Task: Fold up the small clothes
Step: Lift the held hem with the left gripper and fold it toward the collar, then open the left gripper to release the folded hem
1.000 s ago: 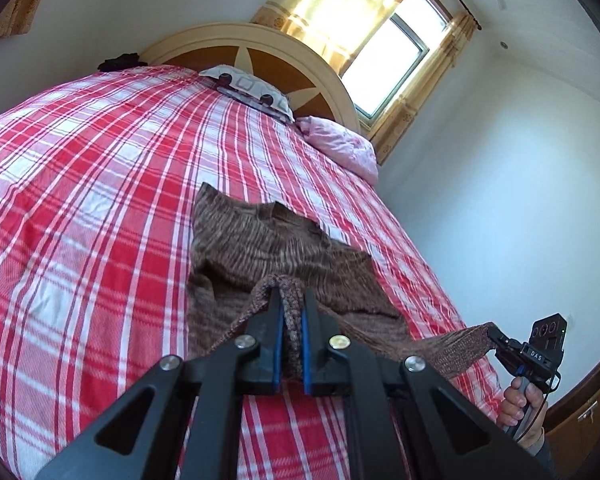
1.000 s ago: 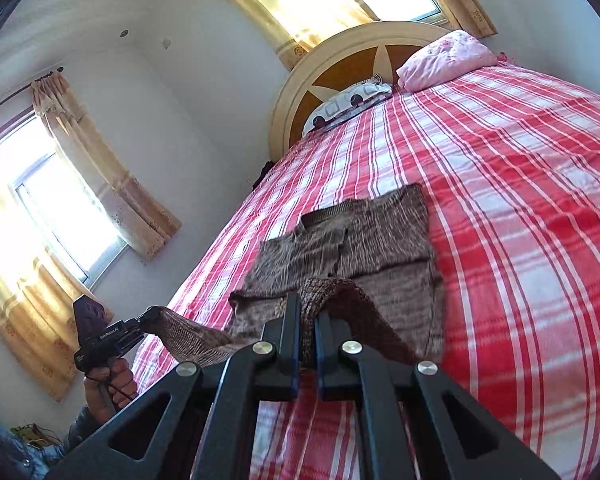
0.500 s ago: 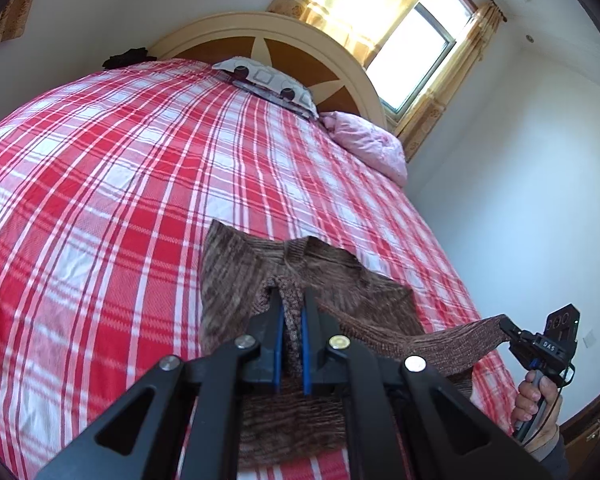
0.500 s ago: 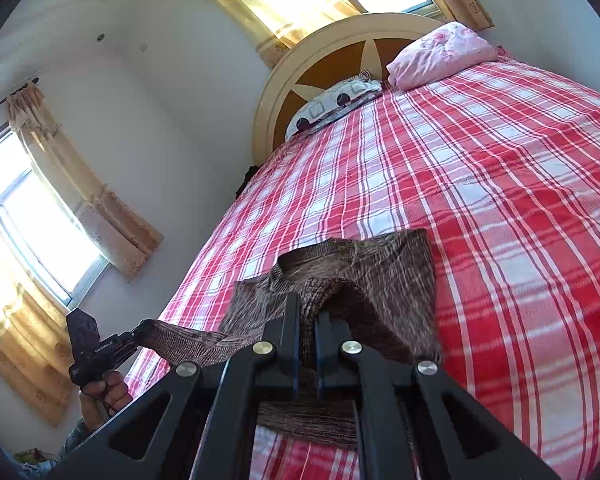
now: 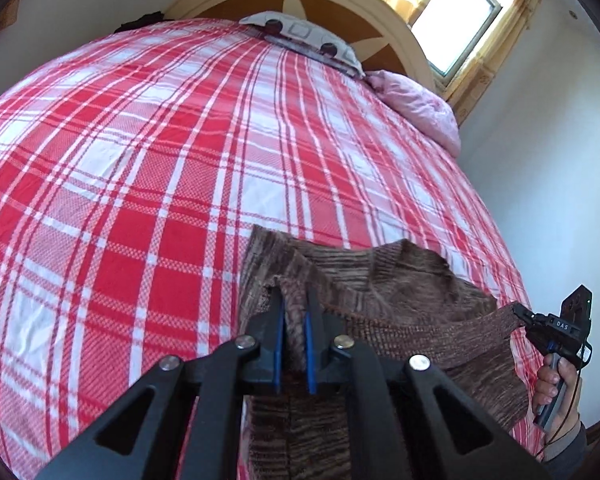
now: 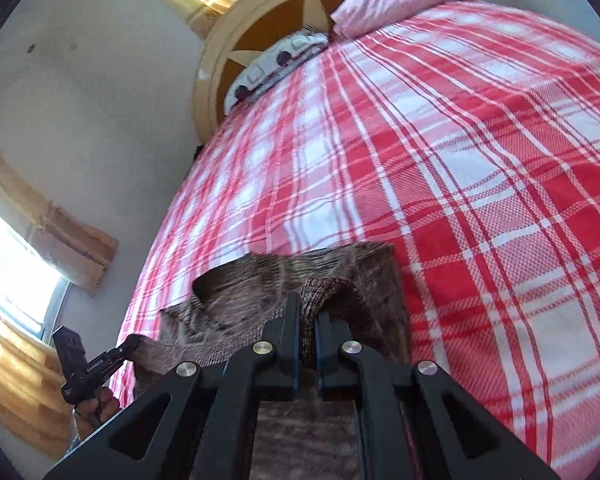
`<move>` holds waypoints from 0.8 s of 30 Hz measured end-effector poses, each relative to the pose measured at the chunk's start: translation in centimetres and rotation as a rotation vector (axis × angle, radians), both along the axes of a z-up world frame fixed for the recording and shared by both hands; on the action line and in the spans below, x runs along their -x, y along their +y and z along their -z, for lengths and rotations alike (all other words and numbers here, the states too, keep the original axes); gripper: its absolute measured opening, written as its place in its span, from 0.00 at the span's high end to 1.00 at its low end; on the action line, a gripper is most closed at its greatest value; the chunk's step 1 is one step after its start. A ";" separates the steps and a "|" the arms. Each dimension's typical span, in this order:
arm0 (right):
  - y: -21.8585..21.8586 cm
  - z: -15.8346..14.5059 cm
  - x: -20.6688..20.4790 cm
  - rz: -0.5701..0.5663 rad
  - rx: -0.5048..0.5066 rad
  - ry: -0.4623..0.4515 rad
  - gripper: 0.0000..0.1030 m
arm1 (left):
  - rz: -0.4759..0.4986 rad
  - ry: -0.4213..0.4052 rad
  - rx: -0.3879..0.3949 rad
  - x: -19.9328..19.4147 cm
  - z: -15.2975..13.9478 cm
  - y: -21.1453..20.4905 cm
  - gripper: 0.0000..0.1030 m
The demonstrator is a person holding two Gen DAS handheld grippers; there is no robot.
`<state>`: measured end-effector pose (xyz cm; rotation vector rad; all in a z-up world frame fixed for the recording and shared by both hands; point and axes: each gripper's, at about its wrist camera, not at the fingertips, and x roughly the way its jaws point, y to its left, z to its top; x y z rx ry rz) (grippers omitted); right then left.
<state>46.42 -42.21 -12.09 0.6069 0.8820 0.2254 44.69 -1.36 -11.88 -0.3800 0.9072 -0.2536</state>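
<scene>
Lying on the bed (image 5: 148, 184), directly ahead of and beneath both hand-held grippers, a small brown knitted sweater (image 5: 396, 280) was seen spread over the red-and-white checked cover. A fold of its knit was lodged between the blue pads (image 5: 278, 344) of the left hand-held gripper (image 5: 294, 312); the jaws of that unit were opening, a narrow gap being visible, with the fabric between them and apparently touched by the pads. The right hand-held gripper (image 6: 308, 320) was clamped nearly shut on another raised edge of the sweater, the knit being draped over its tips.

In the left wrist view, the right hand-held gripper was observed to the lower right, gripped by a hand (image 5: 554, 384), with a stretched corner of the sweater pinched at its tip. In the right wrist view, the left hand-held gripper (image 6: 130, 344) was observed to the lower left with a corner of knit at its tip.

Beyond the sweater, at the far end of the bed, a patterned pillow (image 5: 300, 34) and a pink pillow (image 5: 416, 100) were placed against a rounded headboard (image 5: 340, 4). A curtained window (image 5: 456, 20) was located to the right of the headboard.
</scene>
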 end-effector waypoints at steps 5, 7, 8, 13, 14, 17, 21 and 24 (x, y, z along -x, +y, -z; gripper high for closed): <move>-0.8 1.7 -2.9 0.053 0.039 0.039 0.79 | -0.102 0.003 0.003 -0.6 -0.6 1.3 0.49; -0.9 1.3 -2.8 0.069 0.078 0.019 0.35 | -0.125 -0.038 -0.019 0.4 -1.7 1.8 0.41; -0.9 0.8 -2.2 0.071 0.093 0.000 0.27 | -0.117 -0.056 -0.033 0.8 -2.2 1.7 0.41; 2.3 -1.1 0.8 -0.091 0.121 -0.044 0.27 | 0.067 -0.092 -0.129 5.4 -4.0 -2.3 0.29; 3.4 -1.3 1.3 -0.149 0.103 -0.044 0.27 | 0.109 -0.081 -0.170 5.9 -3.7 -3.6 0.23; 8.6 0.0 1.3 -0.373 0.049 0.045 0.27 | 0.212 -0.046 -0.332 6.6 -2.3 -7.3 0.23; 12.4 2.8 -1.1 -0.465 0.088 0.163 0.27 | 0.199 0.024 -0.468 3.6 -0.3 -8.0 0.23; 12.5 2.9 -3.8 -0.406 0.105 0.157 0.27 | 0.090 -0.002 -0.536 1.2 -0.7 -6.4 0.24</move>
